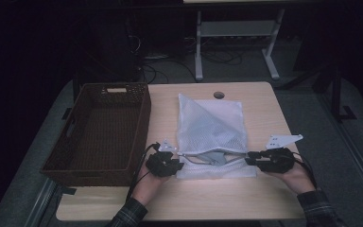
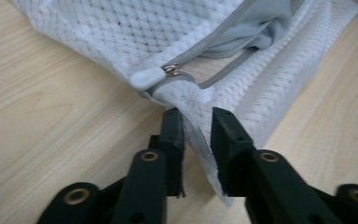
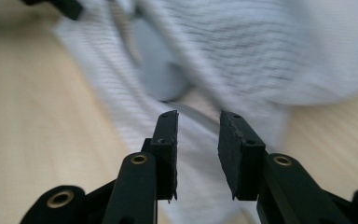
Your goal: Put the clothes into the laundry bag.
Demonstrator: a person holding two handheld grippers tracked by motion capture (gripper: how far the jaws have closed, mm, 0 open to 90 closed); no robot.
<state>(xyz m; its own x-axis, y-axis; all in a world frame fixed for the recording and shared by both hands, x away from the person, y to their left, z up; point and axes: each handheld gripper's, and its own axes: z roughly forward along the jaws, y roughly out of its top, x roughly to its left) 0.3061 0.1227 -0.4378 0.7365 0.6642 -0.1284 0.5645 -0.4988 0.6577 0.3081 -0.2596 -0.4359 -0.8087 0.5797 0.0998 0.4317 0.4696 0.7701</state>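
Right of the wicker basket [image 1: 99,130], bare tabletop [image 1: 264,113] stays free beyond the white mesh laundry bag [image 1: 210,125], which lies flat, zipper mouth gaping over grey cloth [image 1: 216,156]. Left gripper [image 2: 196,116] stands narrowly parted astride the bag's corner flap; right gripper [image 3: 198,122] stands narrowly parted at the opposite corner, grasp uncertain through blur.

High view dim; right gripper view motion-blurred.

A brown wicker basket [image 1: 99,135] sits on the left of the pale wooden counter [image 1: 264,113].
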